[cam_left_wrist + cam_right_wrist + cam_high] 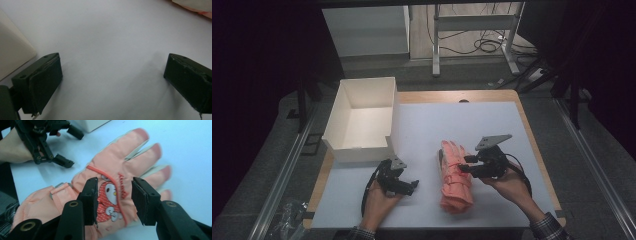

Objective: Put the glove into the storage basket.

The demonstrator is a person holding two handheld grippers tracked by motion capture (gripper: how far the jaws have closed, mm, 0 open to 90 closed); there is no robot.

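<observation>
Item: pink glove [455,177], lying flat on the white table surface [452,125], toward its near edge and right of centre, fingers pointing to the far edge. A cartoon print shows on its back in the right gripper view.

Your right gripper [466,164]: over the glove's back, jaws parted, one on each side of the print, not pinching the fabric.

Your left gripper [414,184]: near the front edge, left of the glove and apart from it, jaws spread wide with bare surface between them.

White open box [362,117]: at the far left corner of the surface, just beyond your left gripper.
</observation>
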